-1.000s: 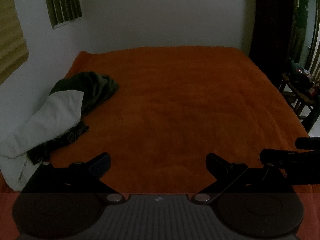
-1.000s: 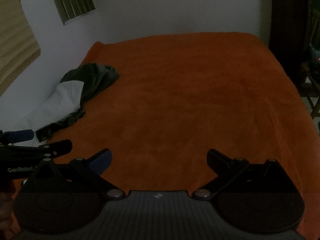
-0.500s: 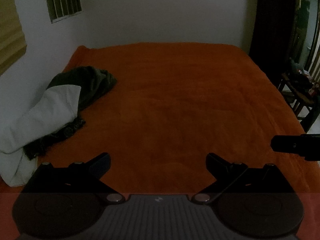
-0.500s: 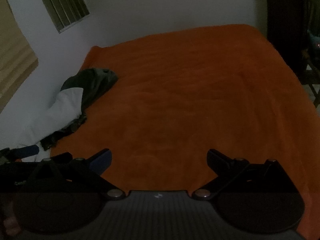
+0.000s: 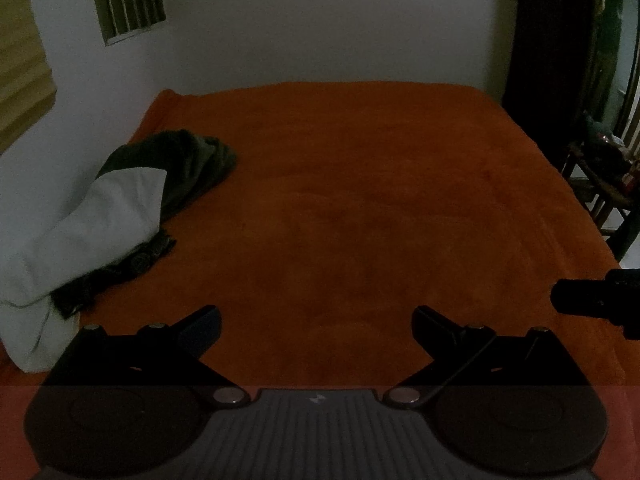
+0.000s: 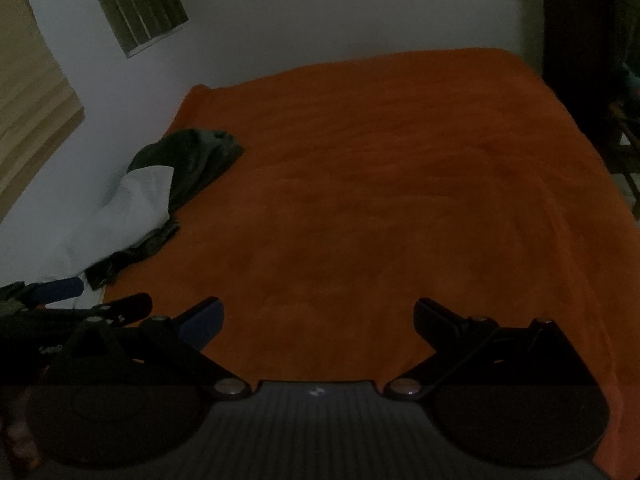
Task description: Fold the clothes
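Both wide open! The left gripper (image 5: 316, 326) and the right gripper (image 6: 318, 318) hung empty over the orange bed (image 5: 360, 208); the clothes pile (image 5: 132, 208) lay by the left wall.

Both wrist views look from the foot of the orange bed (image 5: 360, 200) toward the far wall at 12 o'clock, sharing the clothes heap (image 6: 168, 184) at 10 o'clock.

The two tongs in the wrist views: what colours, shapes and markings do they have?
Both the left tongs and the right tongs are black, with two angular fingers on pivoting links, silver screw heads, two round discs and a grey ribbed centre plate bearing a small white logo. The left-side pad looks dark blue.
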Motion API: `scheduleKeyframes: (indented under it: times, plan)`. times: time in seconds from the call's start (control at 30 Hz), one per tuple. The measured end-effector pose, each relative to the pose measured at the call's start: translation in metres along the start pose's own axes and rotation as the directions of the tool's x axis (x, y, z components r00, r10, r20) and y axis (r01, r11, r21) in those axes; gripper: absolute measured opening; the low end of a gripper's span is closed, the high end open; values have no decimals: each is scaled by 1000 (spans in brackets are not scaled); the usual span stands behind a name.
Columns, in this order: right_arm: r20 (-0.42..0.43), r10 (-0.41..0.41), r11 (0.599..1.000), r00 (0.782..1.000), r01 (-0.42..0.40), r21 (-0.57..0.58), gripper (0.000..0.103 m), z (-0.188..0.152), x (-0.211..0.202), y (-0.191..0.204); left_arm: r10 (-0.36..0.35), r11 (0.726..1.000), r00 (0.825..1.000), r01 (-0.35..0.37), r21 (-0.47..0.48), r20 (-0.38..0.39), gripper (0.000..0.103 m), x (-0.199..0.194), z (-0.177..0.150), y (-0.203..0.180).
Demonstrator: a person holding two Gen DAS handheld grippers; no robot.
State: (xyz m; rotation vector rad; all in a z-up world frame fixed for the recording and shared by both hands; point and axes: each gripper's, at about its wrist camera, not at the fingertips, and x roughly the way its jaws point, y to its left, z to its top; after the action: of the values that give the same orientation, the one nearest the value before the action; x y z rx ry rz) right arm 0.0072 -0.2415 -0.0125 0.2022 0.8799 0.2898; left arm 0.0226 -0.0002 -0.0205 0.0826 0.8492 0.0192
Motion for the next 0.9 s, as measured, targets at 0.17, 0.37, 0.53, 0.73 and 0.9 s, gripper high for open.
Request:
scheduleKeyframes:
  times: [0.17,0.37,0.53,0.73,0.9]
  plan:
    - [3,4,1000,1000,-4,-3,103,-2,1,-5,5,1000,1000,-6,10,8,103,-4,-2,1]
    - [26,25,998,999,-23,-62,103,5,-13,-8,0,1000,1000,0,5,7,103,-9,-5,16]
    - [97,63,997,993,-59,-42,103,18,-29,-20,-7,996,1000,9,-87,27,103,-13,2,31]
    - [57,38,997,998,-35,-65,103,11,-12,-29,6,1000,1000,-6,-24,-2,103,-7,-1,29]
    - [37,57,996,998,-54,-71,103,19,-1,-36,-2,1000,1000,2,-20,6,103,-2,-3,41]
